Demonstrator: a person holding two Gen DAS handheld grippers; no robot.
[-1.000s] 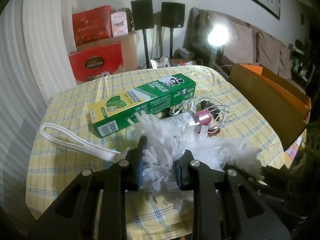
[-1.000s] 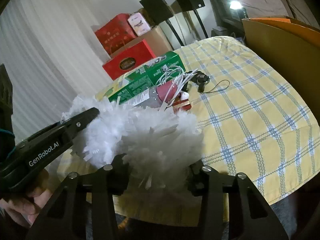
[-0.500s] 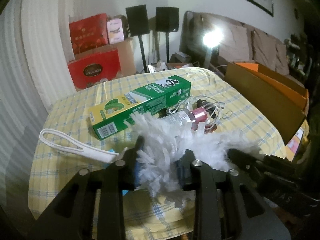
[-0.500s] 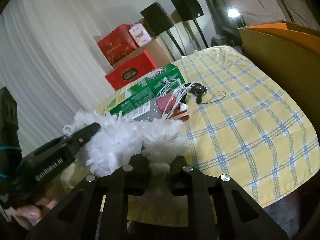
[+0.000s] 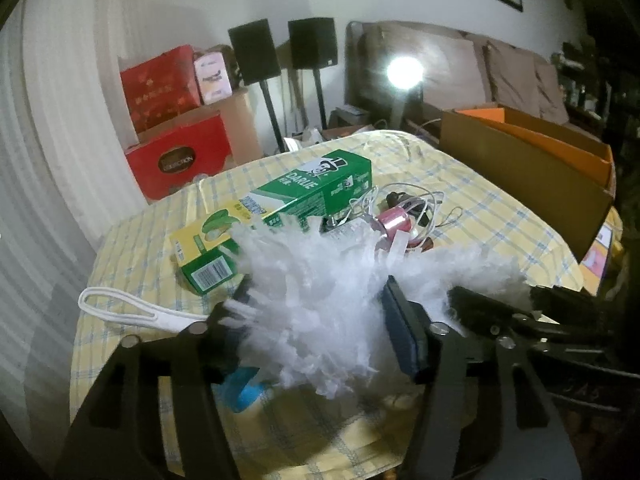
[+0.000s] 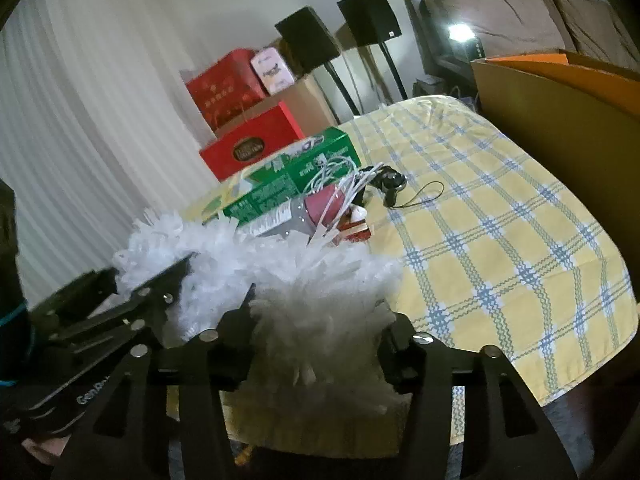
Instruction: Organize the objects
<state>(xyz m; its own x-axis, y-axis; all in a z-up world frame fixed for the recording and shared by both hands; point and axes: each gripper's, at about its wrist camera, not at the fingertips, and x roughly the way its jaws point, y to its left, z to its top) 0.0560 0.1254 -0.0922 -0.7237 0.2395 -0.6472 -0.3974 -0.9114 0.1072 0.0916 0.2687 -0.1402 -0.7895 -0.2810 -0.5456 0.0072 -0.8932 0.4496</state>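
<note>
A white fluffy duster (image 5: 320, 304) with a white loop handle (image 5: 120, 308) lies at the near edge of the yellow checked table (image 6: 500, 248). My left gripper (image 5: 316, 320) stands open around the duster's fluff near the handle. My right gripper (image 6: 320, 320) stands open around the duster's other end (image 6: 320, 304). Behind the duster lie a green toothpaste box (image 5: 296, 204), a pink-capped tube (image 5: 392, 220) and a tangle of white cable (image 6: 336, 176).
A brown cardboard box with orange flaps (image 5: 532, 168) stands at the table's right edge. A small black gadget with a strap (image 6: 394, 184) lies mid-table. Red gift boxes (image 5: 176, 160) and two black speakers on stands (image 5: 280, 52) stand behind the table.
Both pairs of jaws have spread wider than half a second ago, when they pinched the duster. The duster has stayed at the table's near edge.
</note>
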